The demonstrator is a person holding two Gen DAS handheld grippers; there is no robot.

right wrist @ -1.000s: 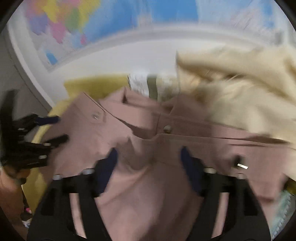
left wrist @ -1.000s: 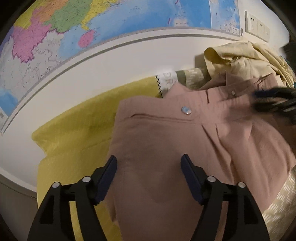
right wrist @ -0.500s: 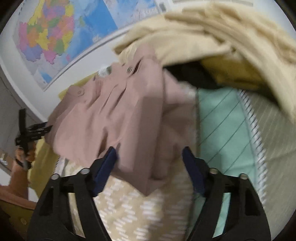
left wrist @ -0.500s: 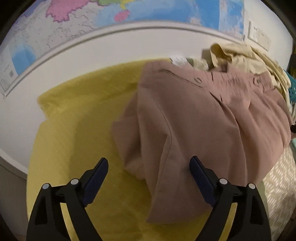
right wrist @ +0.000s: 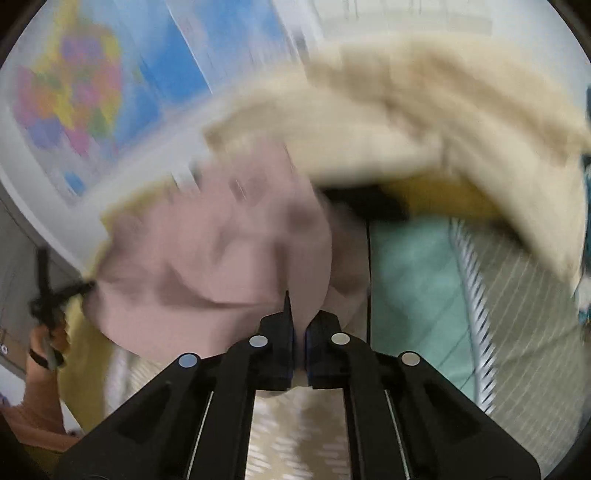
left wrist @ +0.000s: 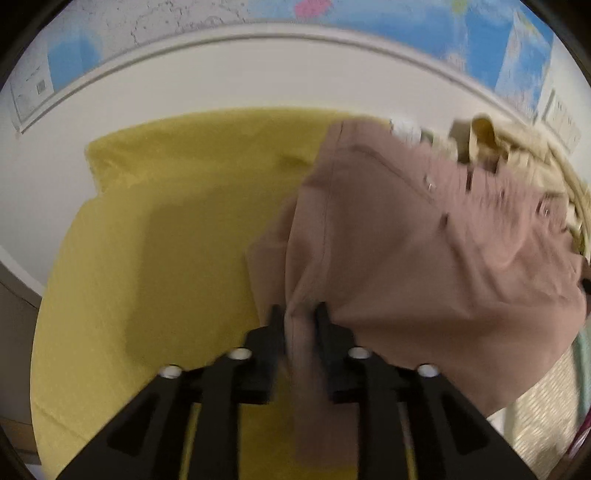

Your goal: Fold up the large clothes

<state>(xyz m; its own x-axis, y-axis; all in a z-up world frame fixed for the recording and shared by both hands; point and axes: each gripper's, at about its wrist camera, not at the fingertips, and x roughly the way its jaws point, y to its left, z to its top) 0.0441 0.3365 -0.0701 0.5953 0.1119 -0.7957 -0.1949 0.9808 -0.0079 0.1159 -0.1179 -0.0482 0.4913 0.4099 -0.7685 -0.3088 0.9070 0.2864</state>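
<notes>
A dusty-pink garment (left wrist: pixel 424 236) with buttons lies partly on a yellow cloth (left wrist: pixel 177 229). My left gripper (left wrist: pixel 299 314) is shut on a bunched fold at the garment's near left edge. In the blurred right wrist view the same pink garment (right wrist: pixel 221 258) fills the middle. My right gripper (right wrist: pixel 300 325) is shut on its near right edge. The left gripper (right wrist: pixel 55 295) shows small at the far left of that view, at the garment's other side.
A pile of cream clothes (right wrist: pixel 424 122) lies behind the pink garment, also seen in the left wrist view (left wrist: pixel 517 147). A teal striped cloth (right wrist: pixel 413 280) and a beige patterned cover (right wrist: pixel 295 435) lie below. A wall map (left wrist: pixel 258 11) hangs behind.
Both grippers were open over the pink garment; each has now closed on an edge of it. The right view has swung and is blurred.
</notes>
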